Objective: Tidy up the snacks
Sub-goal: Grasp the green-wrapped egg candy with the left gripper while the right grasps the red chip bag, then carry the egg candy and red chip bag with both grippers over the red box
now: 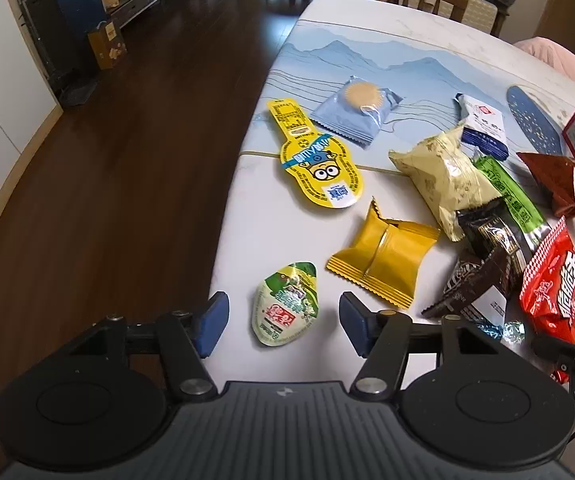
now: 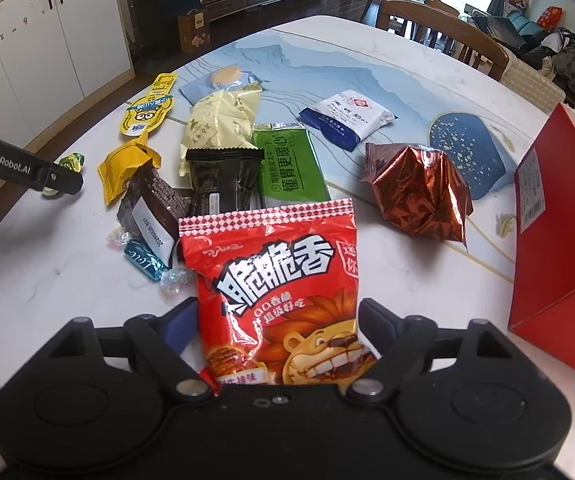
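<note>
Left tool [image 1: 283,322] being held open, green pouch [image 1: 286,305] between pads, untouched, lower centre on tabletop [image 1: 387,40]. Right tool [image 2: 277,326] being held open astride red bag [image 2: 277,280]. Risk: slick foil being squeezed sideways, grips being lost.

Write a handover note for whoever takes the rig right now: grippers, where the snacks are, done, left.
Left gripper: open, straddling the green jelly cup near the table edge; pads not touching it.
Right gripper: around the red lion snack bag; whether its pads touch, I cannot tell.
Other snacks lie loose on the table: yellow pouch, cream pack, green sachet, copper foil bag, more.
Red box stands at the right.
Done: nothing visibly sorted.
Left: grip both, then probably sort everything.
</note>
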Demonstrator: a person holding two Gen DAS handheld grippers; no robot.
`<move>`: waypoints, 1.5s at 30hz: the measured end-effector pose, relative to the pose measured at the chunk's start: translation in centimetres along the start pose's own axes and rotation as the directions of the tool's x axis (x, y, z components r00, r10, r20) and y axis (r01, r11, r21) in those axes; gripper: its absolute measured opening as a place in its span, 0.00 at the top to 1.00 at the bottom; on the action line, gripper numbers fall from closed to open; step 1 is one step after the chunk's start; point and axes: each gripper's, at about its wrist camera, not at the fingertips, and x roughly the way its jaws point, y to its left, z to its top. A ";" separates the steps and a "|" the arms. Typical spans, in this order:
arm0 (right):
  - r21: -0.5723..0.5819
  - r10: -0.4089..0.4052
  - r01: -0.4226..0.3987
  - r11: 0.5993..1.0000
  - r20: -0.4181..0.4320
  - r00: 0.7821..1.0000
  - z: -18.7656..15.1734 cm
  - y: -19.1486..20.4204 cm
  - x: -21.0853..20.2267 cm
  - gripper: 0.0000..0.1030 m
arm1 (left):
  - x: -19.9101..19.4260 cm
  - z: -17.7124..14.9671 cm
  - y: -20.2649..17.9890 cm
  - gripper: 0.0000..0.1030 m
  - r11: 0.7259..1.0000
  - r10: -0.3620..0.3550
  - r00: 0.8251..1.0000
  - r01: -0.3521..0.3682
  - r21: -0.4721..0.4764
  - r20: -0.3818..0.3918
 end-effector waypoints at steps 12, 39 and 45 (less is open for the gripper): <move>0.022 -0.028 0.028 0.999 0.006 1.000 -0.4 0.3 -0.6 0.27 | 0.4 -0.1 0.3 0.66 1.000 -0.015 1.000 0.015 -0.001 0.002; 0.223 -0.149 0.124 0.967 0.100 0.984 -1.2 -0.3 -9.5 0.30 | -6.1 -0.8 0.0 0.69 0.991 -0.130 0.991 0.129 0.027 0.037; 0.266 -0.185 0.145 0.953 0.130 0.974 -0.7 -0.6 -12.8 0.30 | -9.4 0.3 -1.8 0.69 0.981 -0.181 0.981 0.175 0.089 0.075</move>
